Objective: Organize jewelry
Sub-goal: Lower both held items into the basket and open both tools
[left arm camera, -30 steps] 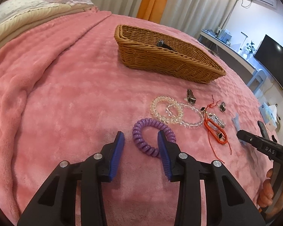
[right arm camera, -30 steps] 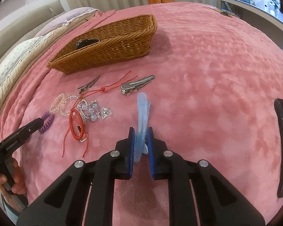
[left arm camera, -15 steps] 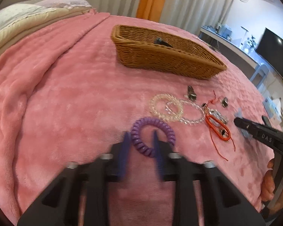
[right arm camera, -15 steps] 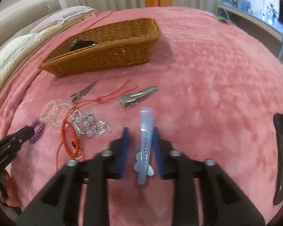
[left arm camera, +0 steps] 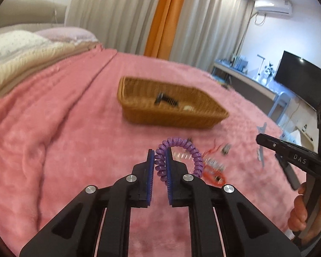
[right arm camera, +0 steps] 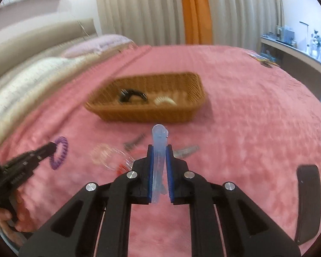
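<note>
My left gripper (left arm camera: 160,156) is shut on a purple spiral hair tie (left arm camera: 182,152), lifted off the pink blanket; the loop arches to the right of the fingers. My right gripper (right arm camera: 159,152) is shut on a pale blue hair clip (right arm camera: 159,141), which stands up between the pads above the bed. A wicker basket (left arm camera: 139,111) (right arm camera: 182,115) sits farther back on the bed, holding a black clip (right arm camera: 131,97) and a cream piece (right arm camera: 165,101). In the right wrist view the left gripper (right arm camera: 51,147) with the purple tie (right arm camera: 61,154) shows at the left.
Clear bead bracelets (right arm camera: 109,158), a red cord (left arm camera: 214,174), metal clips (right arm camera: 187,150) and a charm lie on the pink blanket (left arm camera: 64,139) below the grippers. Pillows (left arm camera: 21,49) lie at the left. A desk and a television (left arm camera: 301,83) stand to the right.
The left gripper closed on the purple hair tie and lifted it off the blanket. The right gripper rose with the blue clip. Both views now tilt up toward the basket.
</note>
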`<act>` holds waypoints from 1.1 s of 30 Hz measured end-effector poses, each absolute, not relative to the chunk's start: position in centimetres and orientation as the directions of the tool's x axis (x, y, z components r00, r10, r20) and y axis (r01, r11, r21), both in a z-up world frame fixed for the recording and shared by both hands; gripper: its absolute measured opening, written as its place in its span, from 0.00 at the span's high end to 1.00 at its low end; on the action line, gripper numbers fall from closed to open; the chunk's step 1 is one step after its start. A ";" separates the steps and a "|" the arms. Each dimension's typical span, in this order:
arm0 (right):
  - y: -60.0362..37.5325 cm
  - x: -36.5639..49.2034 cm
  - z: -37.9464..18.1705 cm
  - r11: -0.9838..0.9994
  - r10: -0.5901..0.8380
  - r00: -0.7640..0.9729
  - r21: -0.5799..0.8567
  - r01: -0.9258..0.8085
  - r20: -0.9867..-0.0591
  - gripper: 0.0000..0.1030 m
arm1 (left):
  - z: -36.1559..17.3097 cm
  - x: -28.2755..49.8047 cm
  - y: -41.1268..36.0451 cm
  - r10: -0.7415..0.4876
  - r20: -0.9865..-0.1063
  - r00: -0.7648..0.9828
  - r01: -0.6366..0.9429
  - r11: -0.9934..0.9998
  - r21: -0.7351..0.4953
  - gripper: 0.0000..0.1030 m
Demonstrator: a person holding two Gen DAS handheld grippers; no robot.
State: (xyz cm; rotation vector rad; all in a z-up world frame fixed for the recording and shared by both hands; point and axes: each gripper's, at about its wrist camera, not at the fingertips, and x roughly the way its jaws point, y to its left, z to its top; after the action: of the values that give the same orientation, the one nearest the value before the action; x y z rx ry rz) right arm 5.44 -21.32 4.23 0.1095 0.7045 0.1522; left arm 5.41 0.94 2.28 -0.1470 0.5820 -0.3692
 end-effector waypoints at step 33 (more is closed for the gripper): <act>-21.9 27.4 -1.2 0.990 0.136 0.672 0.122 -0.068 -0.728 0.91 | 2.5 24.9 -3.4 -0.295 -0.548 0.783 0.256 0.955 -0.148 0.91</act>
State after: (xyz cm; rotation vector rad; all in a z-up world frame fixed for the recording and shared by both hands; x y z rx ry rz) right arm 27.43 -21.89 -1.17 0.0876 0.8262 0.1150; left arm 24.93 -3.43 2.48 -0.0667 0.6019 -0.2978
